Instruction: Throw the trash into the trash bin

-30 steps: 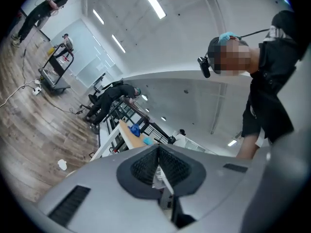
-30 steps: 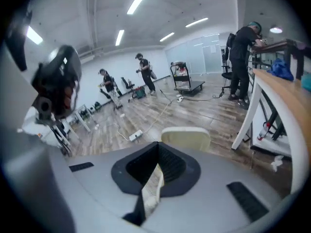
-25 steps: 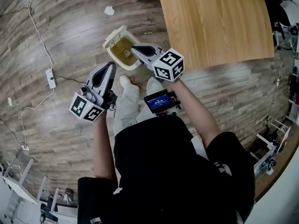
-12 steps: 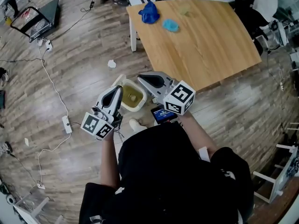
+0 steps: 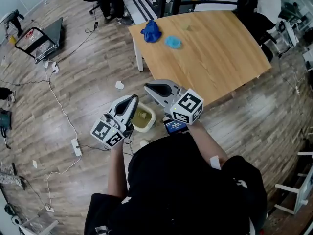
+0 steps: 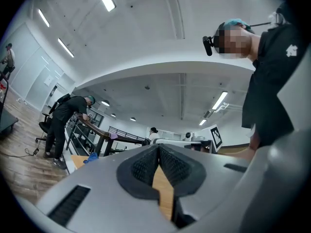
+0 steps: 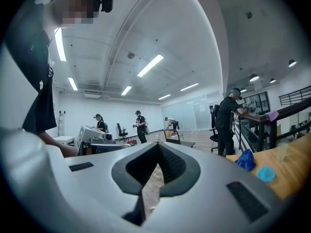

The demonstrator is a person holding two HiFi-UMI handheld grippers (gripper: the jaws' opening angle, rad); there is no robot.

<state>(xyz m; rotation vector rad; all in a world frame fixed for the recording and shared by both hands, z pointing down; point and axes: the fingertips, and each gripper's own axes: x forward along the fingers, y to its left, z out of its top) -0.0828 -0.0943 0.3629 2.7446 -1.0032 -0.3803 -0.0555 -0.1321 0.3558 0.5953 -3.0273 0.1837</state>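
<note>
The left gripper and right gripper hover closed and empty above the bin. Likely best next: open one early, then descend squarely onto the scrap far left of it.

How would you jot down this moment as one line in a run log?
left gripper: jaws shut, empty | right gripper: jaws shut, empty | trash bin: on floor, open | white scrap: on floor, outside bin

Black T-shirt, grey left gripper, right gripper
</note>
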